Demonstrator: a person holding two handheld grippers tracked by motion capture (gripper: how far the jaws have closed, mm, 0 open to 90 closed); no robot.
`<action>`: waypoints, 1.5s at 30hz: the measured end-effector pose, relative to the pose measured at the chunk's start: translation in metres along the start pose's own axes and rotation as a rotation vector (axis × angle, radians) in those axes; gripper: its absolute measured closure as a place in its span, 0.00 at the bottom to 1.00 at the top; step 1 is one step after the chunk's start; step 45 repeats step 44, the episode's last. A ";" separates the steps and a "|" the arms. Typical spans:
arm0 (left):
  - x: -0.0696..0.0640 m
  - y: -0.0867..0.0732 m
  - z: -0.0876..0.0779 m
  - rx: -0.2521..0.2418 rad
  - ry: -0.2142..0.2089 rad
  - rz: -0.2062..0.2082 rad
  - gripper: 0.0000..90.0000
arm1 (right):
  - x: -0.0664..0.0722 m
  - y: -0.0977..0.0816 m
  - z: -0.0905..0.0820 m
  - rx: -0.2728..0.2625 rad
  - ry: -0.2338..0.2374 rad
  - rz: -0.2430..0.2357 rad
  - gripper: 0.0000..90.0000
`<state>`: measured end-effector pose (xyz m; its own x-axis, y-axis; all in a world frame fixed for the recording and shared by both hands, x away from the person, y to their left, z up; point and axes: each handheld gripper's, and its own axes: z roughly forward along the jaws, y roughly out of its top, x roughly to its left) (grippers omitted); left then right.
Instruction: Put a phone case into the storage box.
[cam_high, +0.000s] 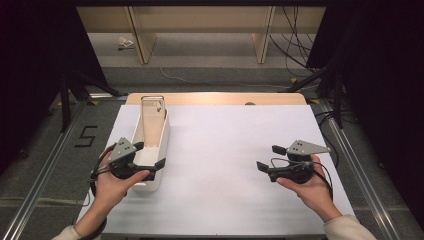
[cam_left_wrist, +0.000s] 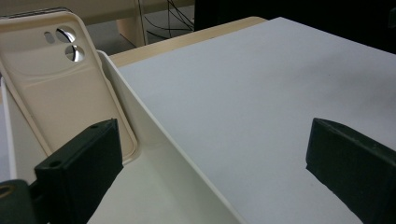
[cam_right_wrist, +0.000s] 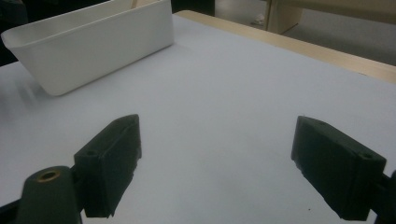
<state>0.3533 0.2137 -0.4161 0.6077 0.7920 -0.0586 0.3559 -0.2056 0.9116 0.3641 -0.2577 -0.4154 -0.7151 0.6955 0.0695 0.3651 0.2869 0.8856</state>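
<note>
High view: my left gripper (cam_high: 150, 155) straddles the white bin's (cam_high: 162, 145) near wall at 9 o'clock; my right gripper (cam_high: 269, 157) is at 3 o'clock, both spread.
Left gripper view: phone case (cam_left_wrist: 56, 84) leans inside at 10 o'clock.
Right gripper view: jaws apart, bin at 11 o'clock.

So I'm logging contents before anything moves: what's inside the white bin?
A cream phone case leans upright against the far end of the white bin. The floor beneath its foot is hidden by the left gripper.
</note>
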 end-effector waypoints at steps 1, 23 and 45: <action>-0.001 -0.001 0.000 0.000 0.000 0.002 0.03 | 0.000 0.000 0.000 0.001 0.000 0.000 0.19; -0.005 -0.021 -0.010 0.011 0.000 0.018 0.03 | -0.001 -0.001 0.000 -0.001 -0.001 0.004 0.19; -0.009 -0.026 -0.007 0.032 0.003 0.045 0.03 | -0.001 -0.001 0.001 -0.003 -0.003 0.008 0.18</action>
